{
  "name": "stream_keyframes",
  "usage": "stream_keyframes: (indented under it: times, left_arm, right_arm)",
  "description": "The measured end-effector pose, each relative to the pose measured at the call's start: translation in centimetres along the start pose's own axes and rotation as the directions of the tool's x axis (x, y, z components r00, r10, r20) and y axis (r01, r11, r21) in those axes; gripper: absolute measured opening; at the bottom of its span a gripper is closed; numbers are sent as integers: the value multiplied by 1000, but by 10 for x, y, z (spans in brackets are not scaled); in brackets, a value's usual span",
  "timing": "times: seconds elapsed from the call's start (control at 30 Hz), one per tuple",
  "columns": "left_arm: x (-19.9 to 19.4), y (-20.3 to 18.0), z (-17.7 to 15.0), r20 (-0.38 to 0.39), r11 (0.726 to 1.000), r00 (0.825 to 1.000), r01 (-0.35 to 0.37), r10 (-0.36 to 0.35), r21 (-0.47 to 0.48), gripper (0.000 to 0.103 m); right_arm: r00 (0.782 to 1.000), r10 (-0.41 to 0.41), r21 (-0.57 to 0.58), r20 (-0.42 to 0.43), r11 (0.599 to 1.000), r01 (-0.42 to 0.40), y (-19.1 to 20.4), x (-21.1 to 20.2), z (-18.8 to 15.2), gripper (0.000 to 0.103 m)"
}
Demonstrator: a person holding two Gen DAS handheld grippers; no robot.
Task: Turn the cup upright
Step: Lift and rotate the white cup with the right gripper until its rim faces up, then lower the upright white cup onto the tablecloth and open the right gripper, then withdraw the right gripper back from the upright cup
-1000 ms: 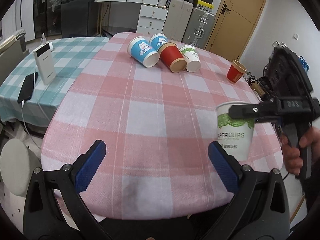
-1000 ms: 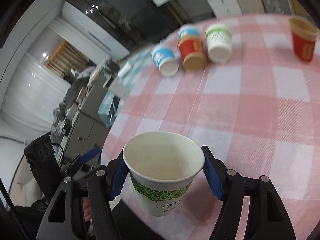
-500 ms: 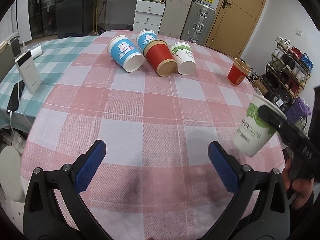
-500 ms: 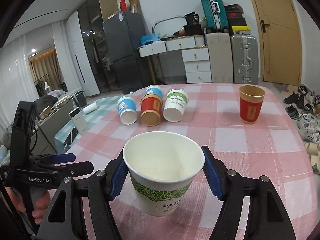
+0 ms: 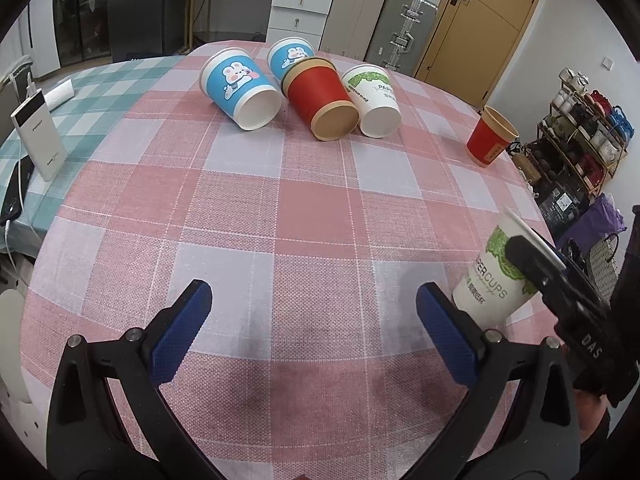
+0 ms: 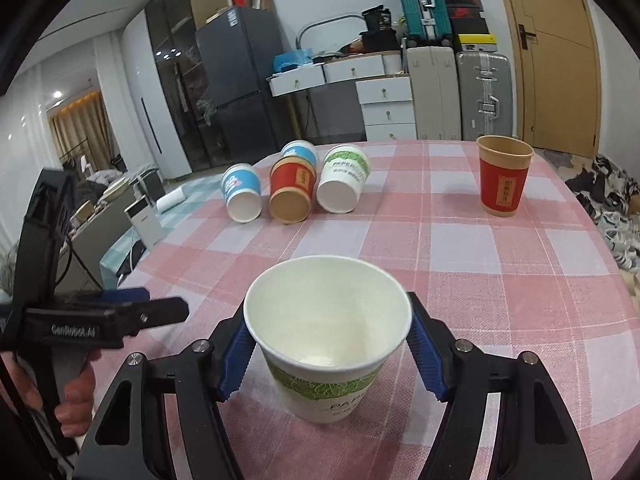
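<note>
Landmark: the lying red cup, mouth toward the near edge of the pink checked table.

Far left of it, off on the green cloth: a white power bank, standing.

Just left of it: a blue cup on its side. A second blue cup lay behind the red one, apparently touching it.

Just right of it: a green-print cup, also on its side, touching or nearly so.

Further right, well apart: a red cup standing upright near the table's right edge.

Near edge, left of the red cup's line: left gripper, blue pads spread wide, holding nothing, hovering over bare cloth.

Near edge, right of that line: right gripper clamped on the held cup, pads against its upper wall. Mouth up, slightly tilted in the left view. Whether its base touched the cloth, could not tell.

Progress, as judged: one cup done and standing; this one turned upright but not released. Four lay on their sides, untouched. Setting down and letting go come next.
</note>
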State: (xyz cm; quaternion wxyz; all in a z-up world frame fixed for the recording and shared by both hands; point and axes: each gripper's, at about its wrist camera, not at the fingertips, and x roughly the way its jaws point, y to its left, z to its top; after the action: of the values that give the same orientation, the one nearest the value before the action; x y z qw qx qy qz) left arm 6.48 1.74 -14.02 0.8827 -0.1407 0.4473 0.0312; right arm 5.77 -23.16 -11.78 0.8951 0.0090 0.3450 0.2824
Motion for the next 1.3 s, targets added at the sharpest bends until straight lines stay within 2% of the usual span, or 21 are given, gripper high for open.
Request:
stream_keyframes:
  times: [0.2, 0.27, 0.33, 0.4, 0.47, 0.6, 0.67, 0.7, 0.8, 1.1, 1.3]
  left_arm:
    - [0, 2, -1, -4, 1000, 1000, -4, 4, -2, 102]
    - [-1, 1, -3, -6, 1000, 1000, -8, 8, 0, 102]
    - [-4, 0, -5, -4, 1000, 1000, -5, 5, 6, 102]
    - [-9, -2, -6, 2, 1000, 1000, -10, 10, 13, 102]
    - [-15, -4, -7, 13, 1000, 1000, -13, 13, 16, 102]
    - [-29, -10, -9, 35, 1000, 999, -15, 14, 20, 102]
    - [-37, -16, -11, 47, 1000, 999, -10, 9, 28, 102]
    - [-42, -19, -12, 54, 999, 998, -8, 6, 35, 102]
    - [-56, -32, -14, 82, 998, 997, -14, 8, 65, 102]
    - [-89, -61, -21, 131, 993, 991, -16, 1, 118, 102]
    - [-112, -69, -23, 183, 990, 983, -26, 0, 139, 102]
  right_arm:
    - [999, -8, -44, -45, 999, 6, 14, 1, -9, 69]
    - [997, -6, -38, -82, 999, 3, 15, 6, -11, 74]
    - [988, 4, -24, -155, 1000, -7, 15, 14, -16, 87]
    - [980, 37, -12, -195, 999, -40, 18, 14, -21, 88]
    - [980, 31, -18, -199, 999, -36, 20, 8, -26, 89]
    - [990, 23, -30, -138, 999, -27, 20, -23, -27, 89]
    - [996, 24, -30, -88, 999, -27, 17, -44, -24, 93]
    - [997, 25, -32, -66, 999, -28, 16, -54, -21, 99]
    - [1000, 20, -45, -9, 999, -21, 15, -81, -11, 100]
    - [986, 1, -91, 170, 996, 14, 27, -138, 5, 103]
    - [980, 3, -88, 197, 996, 14, 34, -149, 4, 103]
